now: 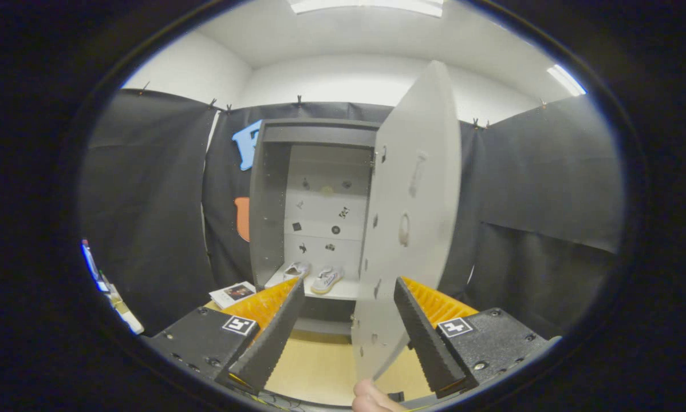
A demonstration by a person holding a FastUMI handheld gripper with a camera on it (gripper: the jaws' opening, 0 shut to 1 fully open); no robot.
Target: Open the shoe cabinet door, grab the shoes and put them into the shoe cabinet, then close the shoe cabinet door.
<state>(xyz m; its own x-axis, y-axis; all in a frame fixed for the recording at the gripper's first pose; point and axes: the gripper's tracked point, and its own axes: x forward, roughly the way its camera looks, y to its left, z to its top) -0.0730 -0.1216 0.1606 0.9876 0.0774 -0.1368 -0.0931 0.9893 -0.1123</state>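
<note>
The hand-held gripper (343,326) is wide open and holds nothing; the door (414,229) stands open, its free edge running upright between the fingers, nearer the right one. Both shoes (313,277) sit side by side on the cabinet (271,189) shelf, beyond the fingers, long axes pointing outward.

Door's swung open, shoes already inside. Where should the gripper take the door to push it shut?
Best bet: the door's free edge nearest the fingers, approached from its outer face. It stands edge-on between the open gripper fingers, hinged at the cabinet, so that edge gives most leverage. Both shoes sit clear on the shelf.
</note>
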